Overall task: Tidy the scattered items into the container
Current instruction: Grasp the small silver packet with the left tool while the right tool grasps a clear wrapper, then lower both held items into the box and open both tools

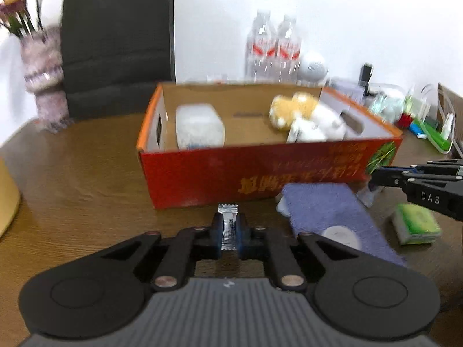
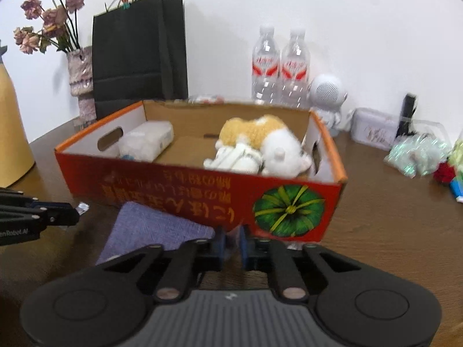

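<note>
A red cardboard box (image 1: 202, 170) stands open on the wooden table, holding a clear plastic case (image 1: 199, 125) and a yellow-and-white plush toy (image 1: 306, 115). My left gripper (image 1: 228, 231) is shut on a silver sachet (image 1: 228, 225), just in front of the box's near wall. A purple cloth (image 1: 332, 211) lies against the box with a white round lid (image 1: 341, 235) on it; a green tissue pack (image 1: 416, 224) lies to its right. My right gripper (image 2: 231, 243) is at the box's pumpkin corner, its pads closed on a small pale item (image 2: 231, 241) that is blurred.
Behind the box stand a black paper bag (image 2: 139, 49), a vase of flowers (image 2: 81, 72), two water bottles (image 2: 280, 66) and a white robot-shaped speaker (image 2: 327, 92). A yellow jug (image 2: 11, 133) is at the left, and small clutter (image 2: 416, 153) at the right.
</note>
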`<state>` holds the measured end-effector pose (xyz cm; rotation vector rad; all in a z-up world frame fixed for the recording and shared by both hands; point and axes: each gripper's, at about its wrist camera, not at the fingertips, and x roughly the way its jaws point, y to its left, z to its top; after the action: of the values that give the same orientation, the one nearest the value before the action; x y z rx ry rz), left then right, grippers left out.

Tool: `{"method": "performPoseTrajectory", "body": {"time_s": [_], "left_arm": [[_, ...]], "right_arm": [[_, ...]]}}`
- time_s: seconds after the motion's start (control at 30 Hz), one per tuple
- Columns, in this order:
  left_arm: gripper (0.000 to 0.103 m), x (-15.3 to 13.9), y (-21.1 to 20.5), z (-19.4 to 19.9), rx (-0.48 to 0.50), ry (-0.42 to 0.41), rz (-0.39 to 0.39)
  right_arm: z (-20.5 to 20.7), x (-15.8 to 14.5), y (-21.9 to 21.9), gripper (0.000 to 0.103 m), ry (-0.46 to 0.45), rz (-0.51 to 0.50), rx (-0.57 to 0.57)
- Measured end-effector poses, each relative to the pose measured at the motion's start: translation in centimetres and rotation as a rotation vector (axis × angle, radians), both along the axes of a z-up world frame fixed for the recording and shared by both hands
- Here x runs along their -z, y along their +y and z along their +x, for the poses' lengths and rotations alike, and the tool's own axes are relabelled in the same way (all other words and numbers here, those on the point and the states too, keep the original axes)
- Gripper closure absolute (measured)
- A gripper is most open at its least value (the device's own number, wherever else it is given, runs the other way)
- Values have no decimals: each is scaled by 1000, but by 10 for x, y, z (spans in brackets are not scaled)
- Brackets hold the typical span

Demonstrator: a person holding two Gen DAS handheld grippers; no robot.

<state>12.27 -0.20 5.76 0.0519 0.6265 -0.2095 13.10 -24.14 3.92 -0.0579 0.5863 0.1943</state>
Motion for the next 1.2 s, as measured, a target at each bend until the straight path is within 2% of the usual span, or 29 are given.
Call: {"method": "performPoseTrajectory", "body": {"time_s": [0.13, 0.23, 0.3, 0.4, 0.6, 0.77, 0.97, 1.07, 1.2], "left_arm": [[94, -15, -8, -40, 18, -52, -18], [94, -22, -15, -80, 13, -61, -78], [94, -21, -19, -107, 6, -61, -119], [94, -16, -29, -136, 25, -34, -138], [94, -22, -37, -169, 37, -61, -128], [94, -29, -38, -178, 27, -88, -132], [94, -38, -28, -168, 12, -104, -148], [94, -47, -23, -155, 14, -126, -161], [93, -60, -27, -118, 62, -134, -144]], "right_arm": [[-35, -24, -10, 101, -55, 42, 22], [-70, -34, -16, 101, -66, 80, 25], [-96, -34, -14, 101, -59, 99, -1], [-132, -28, -4, 101, -18, 140, -64], [-173, -24, 2, 101, 11, 202, -123], [-190, -36, -6, 101, -39, 223, -110], [-183, -47, -29, 101, -36, 370, -93], [-172, -54, -48, 101, -32, 462, -73], [-148, -61, -58, 101, -28, 495, -48]]}}
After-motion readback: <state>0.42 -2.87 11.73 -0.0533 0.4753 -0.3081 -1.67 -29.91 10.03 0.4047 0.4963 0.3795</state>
